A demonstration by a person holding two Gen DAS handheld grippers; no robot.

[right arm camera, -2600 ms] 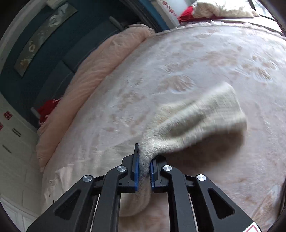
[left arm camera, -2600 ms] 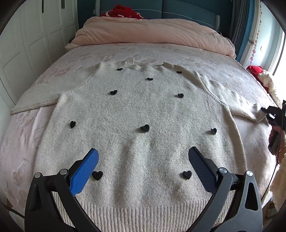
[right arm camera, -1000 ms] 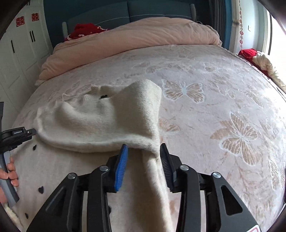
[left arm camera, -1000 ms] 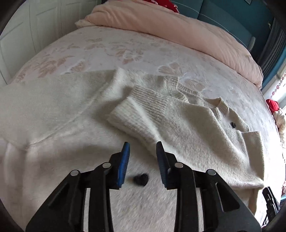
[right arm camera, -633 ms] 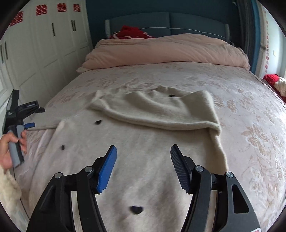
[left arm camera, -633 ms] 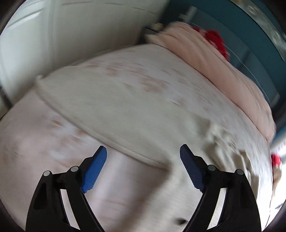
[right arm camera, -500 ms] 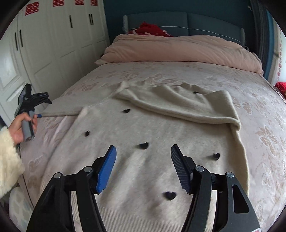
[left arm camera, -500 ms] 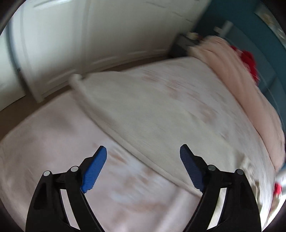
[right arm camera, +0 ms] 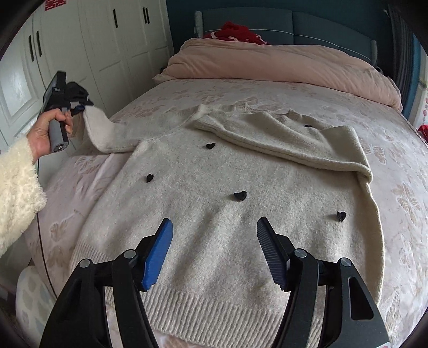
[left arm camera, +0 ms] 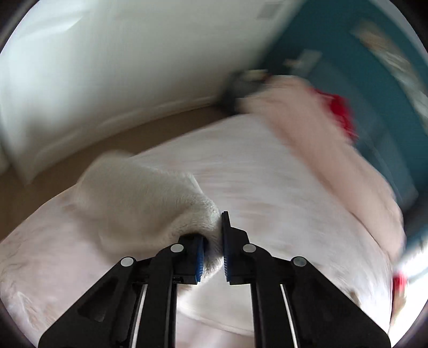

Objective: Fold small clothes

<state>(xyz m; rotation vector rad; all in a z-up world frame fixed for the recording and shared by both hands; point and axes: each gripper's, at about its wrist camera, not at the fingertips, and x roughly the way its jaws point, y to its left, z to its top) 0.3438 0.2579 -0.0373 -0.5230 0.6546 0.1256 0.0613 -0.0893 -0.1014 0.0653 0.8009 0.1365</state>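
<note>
White wardrobe doors [right arm camera: 88, 53] fill the upper left of the right wrist view, and a teal headboard [right arm camera: 307, 21] runs along the top behind a bed [right arm camera: 396, 160] covered in a pale spread with a butterfly pattern. A pink duvet [right arm camera: 281, 64] is heaped at the far end of the bed, with something red [right arm camera: 235, 30] behind it.

A cream sweater [right arm camera: 214, 214] dotted with small black hearts lies front up across the middle of the bed, its ribbed hem toward the bottom of the frame. One sleeve [right arm camera: 281, 139] is folded across the chest, reaching from the right of the frame toward the centre. The other sleeve [right arm camera: 104, 128] stretches to the upper left, its end lifted off the bed.

The left gripper [left arm camera: 212, 254] has its blue pads pinched on the cuff of that lifted sleeve, which bunches up and away to the left in the left wrist view. That view is badly blurred, so the bed and wall behind it are probably all that can be made out. In the right wrist view the same gripper [right arm camera: 77, 107] is at the left edge, held by a hand [right arm camera: 45, 133] in a fluffy white sleeve [right arm camera: 16, 187].

The right gripper [right arm camera: 214, 227] hovers over the lower part of the sweater with its jaws spread wide, holding nothing.
</note>
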